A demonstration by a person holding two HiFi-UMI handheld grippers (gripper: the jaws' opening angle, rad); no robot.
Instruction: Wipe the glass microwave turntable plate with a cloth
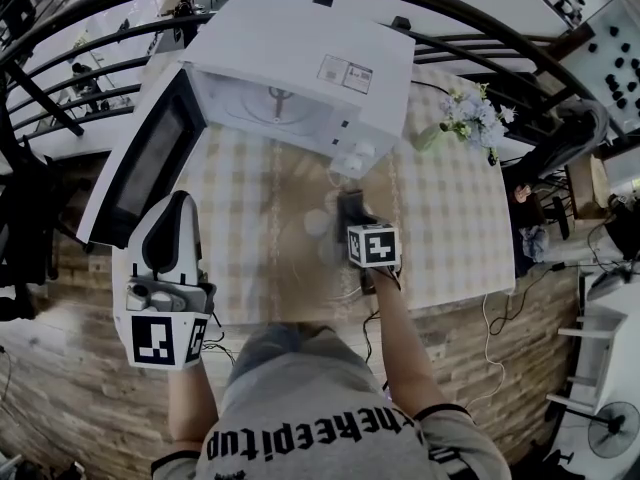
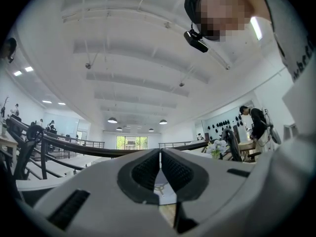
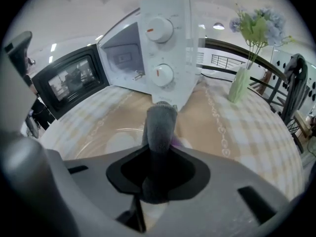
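The glass turntable plate point(image 1: 298, 254) lies flat on the checked tablecloth in front of the white microwave point(image 1: 300, 68); in the right gripper view the glass plate point(image 3: 106, 138) sits just left of the jaws. My right gripper point(image 1: 350, 210) is shut on a grey cloth point(image 3: 159, 125), which sticks out forward over the plate's right rim. That right gripper point(image 3: 157, 158) points at the microwave's knobs. My left gripper point(image 1: 178, 206) is held up at the left, off the table edge. The left gripper point(image 2: 160, 166) is shut on nothing and aims upward.
The microwave door point(image 1: 150, 163) hangs open to the left, showing the bare cavity point(image 3: 126, 58). A green vase of pale flowers point(image 1: 465, 118) stands at the table's right. Railings point(image 1: 90, 58) run behind the table. A cable point(image 1: 495, 343) trails on the floor.
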